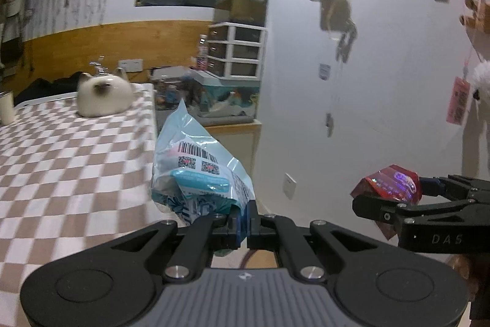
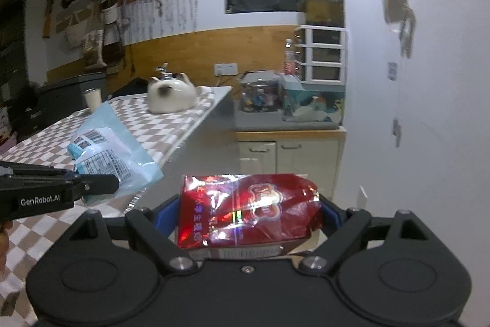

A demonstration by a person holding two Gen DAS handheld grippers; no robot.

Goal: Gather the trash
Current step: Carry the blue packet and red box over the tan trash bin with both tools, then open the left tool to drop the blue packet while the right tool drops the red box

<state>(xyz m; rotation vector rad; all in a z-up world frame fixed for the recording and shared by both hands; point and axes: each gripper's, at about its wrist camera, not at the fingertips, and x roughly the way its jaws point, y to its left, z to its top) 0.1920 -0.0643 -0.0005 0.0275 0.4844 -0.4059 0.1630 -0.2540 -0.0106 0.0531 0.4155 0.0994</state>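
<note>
Left gripper: jaws pressed together on the lower edge of a pale blue snack packet, which stands upward, barcode showing, beside the edge of the checked tablecloth. Right gripper: jaws spread wide, clamped on either side of a shiny red foil bag, held clear of the table. Cat-shaped white ornament on the cloth's far end. Fish tank on a cabinet beyond.
</note>
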